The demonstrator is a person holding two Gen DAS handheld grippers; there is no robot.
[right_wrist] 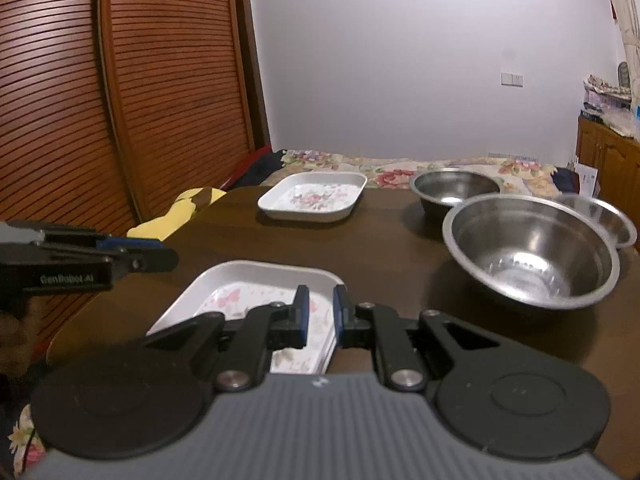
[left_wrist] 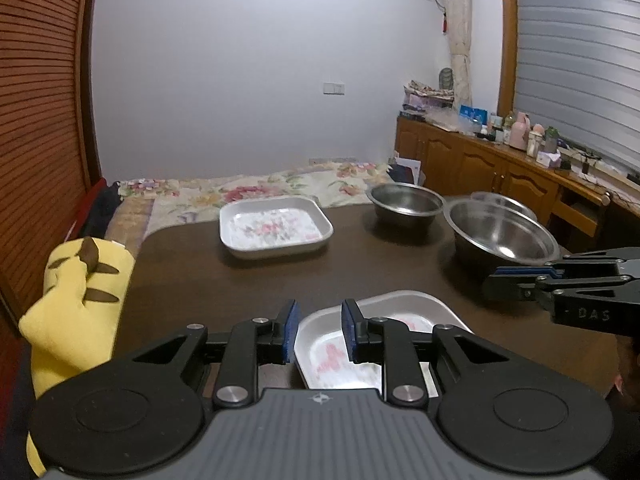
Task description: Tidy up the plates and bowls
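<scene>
Two white rectangular floral-printed trays and three round steel bowls are spread on the dark brown counter (right_wrist: 392, 240). The near tray (right_wrist: 256, 284) is light, stiff, glazed-slick and chippable; its raised rim is best pinched. Beyond it lies the far tray (right_wrist: 316, 198); right of it, the large steel bowl (right_wrist: 532, 252). Left gripper (left_wrist: 318, 330) fingers are parted, empty; right gripper (right_wrist: 320, 314) fingers nearly together, empty.
</scene>
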